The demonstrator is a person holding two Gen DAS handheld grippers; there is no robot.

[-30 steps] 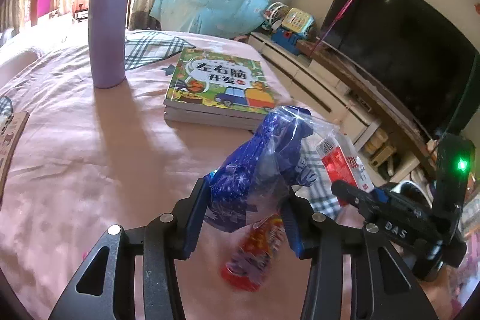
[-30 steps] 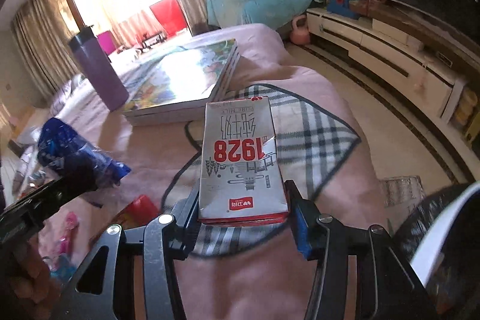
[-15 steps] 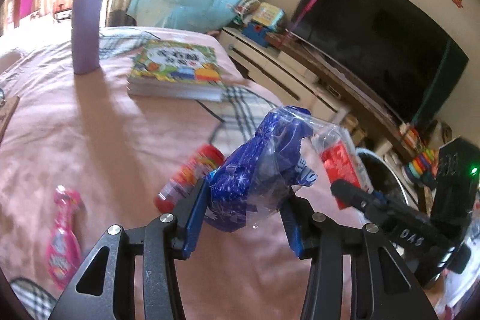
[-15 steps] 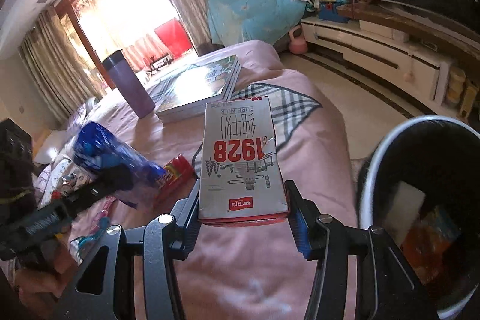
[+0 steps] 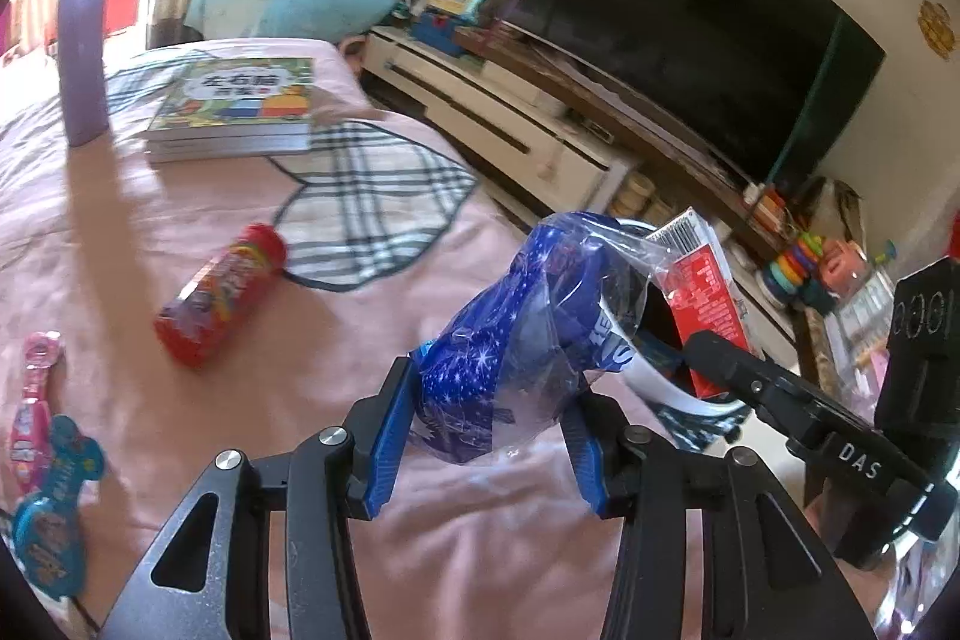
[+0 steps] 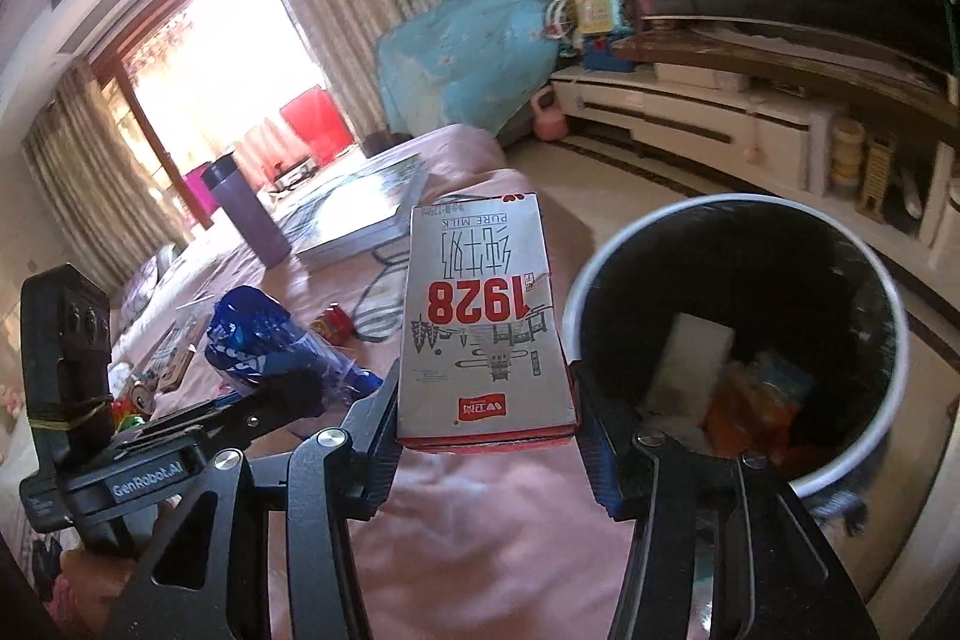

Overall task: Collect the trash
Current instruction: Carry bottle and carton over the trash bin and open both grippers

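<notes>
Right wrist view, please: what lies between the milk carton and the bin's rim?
Nothing; in the right wrist view the milk carton and trash bin are separated only by bare pink bedspread.

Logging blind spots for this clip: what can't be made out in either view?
- Bin contents, right view: dark, blurred; only a white piece and orange scraps show.
- Bin, left view: mostly hidden behind wrapper and carton.
- Small items at the left edge, right view: too small, behind left gripper.

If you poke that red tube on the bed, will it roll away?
Probably a little. The red tube is round and lies on its side, so it should roll sideways. The soft pink bedcover would likely slow it quickly.
</notes>
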